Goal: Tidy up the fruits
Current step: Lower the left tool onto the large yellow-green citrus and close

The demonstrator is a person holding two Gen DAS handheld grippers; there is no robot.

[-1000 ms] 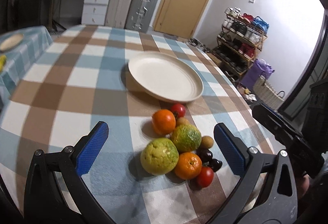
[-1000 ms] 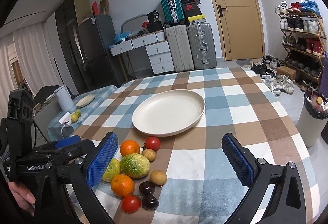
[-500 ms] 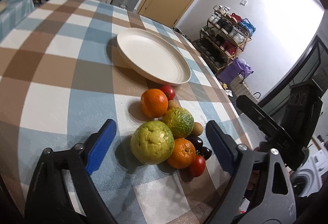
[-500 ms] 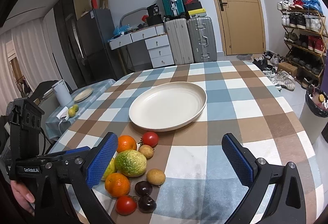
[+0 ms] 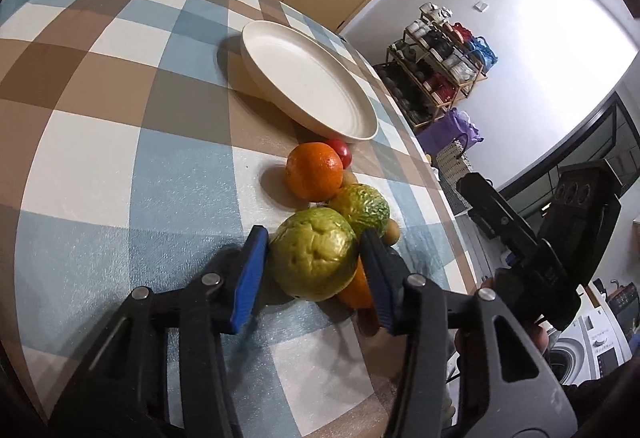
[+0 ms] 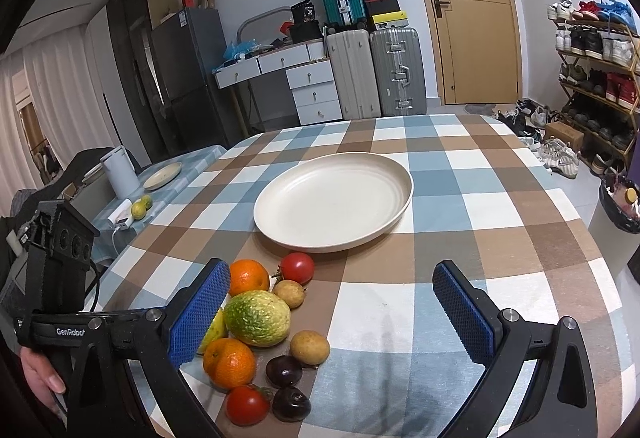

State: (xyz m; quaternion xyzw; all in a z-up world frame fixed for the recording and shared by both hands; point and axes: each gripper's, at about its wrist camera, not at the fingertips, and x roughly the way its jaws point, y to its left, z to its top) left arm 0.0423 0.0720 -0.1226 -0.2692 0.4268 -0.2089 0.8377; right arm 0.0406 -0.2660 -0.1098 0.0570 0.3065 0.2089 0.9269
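A heap of fruit lies on the checked tablecloth in front of an empty cream plate (image 5: 308, 77) (image 6: 334, 197). My left gripper (image 5: 314, 270) is closing on the big yellow-green fruit (image 5: 314, 258) at the near left of the heap, and both blue pads touch its sides. Behind that fruit are a striped green fruit (image 5: 362, 207) (image 6: 257, 318), an orange (image 5: 314, 175) (image 6: 248, 278) and a tomato (image 5: 342, 151) (image 6: 297, 268). My right gripper (image 6: 332, 278) hovers open just right of the heap, holding nothing. A second orange (image 6: 229, 362), another tomato (image 6: 247, 405) and two dark plums (image 6: 284, 370) lie nearest it.
Two small tan fruits (image 6: 310, 346) sit among the heap. A side table at the left carries a white kettle (image 6: 120, 177), a small plate and two green fruits. Suitcases (image 6: 394, 77), drawers and a shoe rack (image 6: 592, 77) stand beyond the table. A bin (image 6: 616, 205) is at the right edge.
My left gripper has come down and forward onto the heap, rolled a little, and narrowed from wide open until its pads reach the yellow-green fruit. The right gripper has stayed put.
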